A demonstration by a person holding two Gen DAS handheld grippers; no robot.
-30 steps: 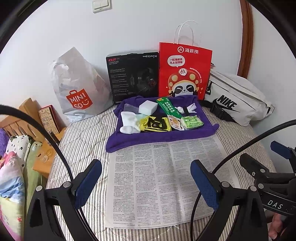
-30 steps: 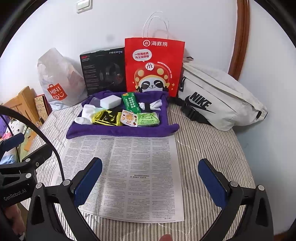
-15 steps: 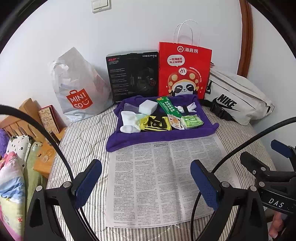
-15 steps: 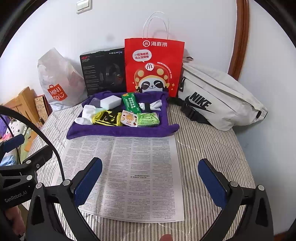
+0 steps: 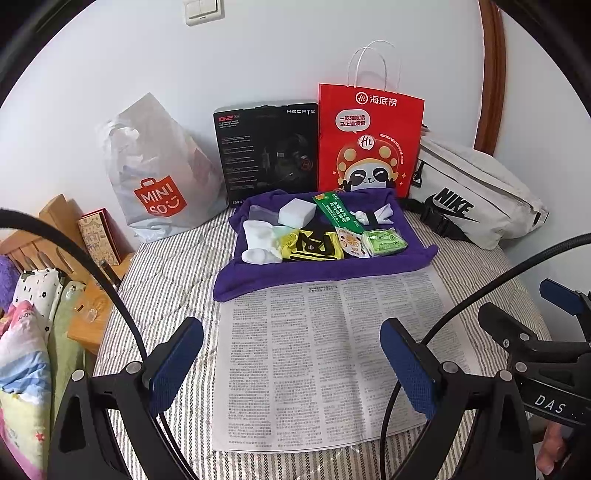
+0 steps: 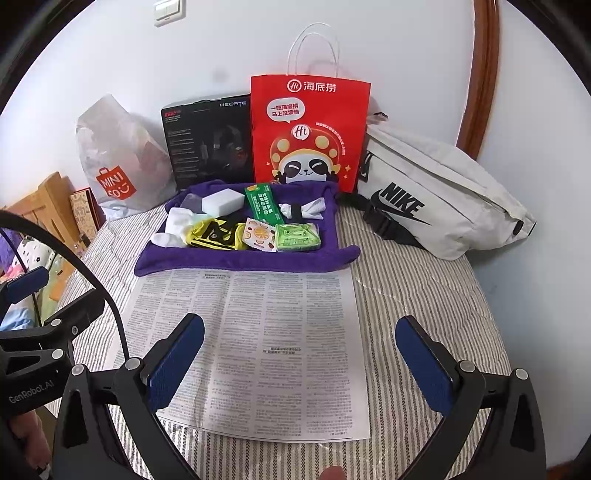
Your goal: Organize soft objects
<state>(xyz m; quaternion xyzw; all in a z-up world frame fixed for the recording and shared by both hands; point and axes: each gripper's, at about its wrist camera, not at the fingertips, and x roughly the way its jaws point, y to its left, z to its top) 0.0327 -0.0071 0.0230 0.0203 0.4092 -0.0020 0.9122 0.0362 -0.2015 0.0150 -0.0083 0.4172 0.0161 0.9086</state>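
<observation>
Your left claw (image 5: 291,365) and right claw (image 6: 299,363) are both wide open and hold nothing. They hang over the newspaper (image 6: 255,343). The soft things lie on the purple towel (image 6: 207,260) at 12 o'clock: a white sock (image 5: 258,242), a sponge (image 6: 223,201) and a yellow cloth (image 6: 216,232).

White wall (image 5: 110,55), light switch (image 5: 201,9), curved wooden frame (image 5: 491,74), striped bedcover (image 5: 166,273).
</observation>
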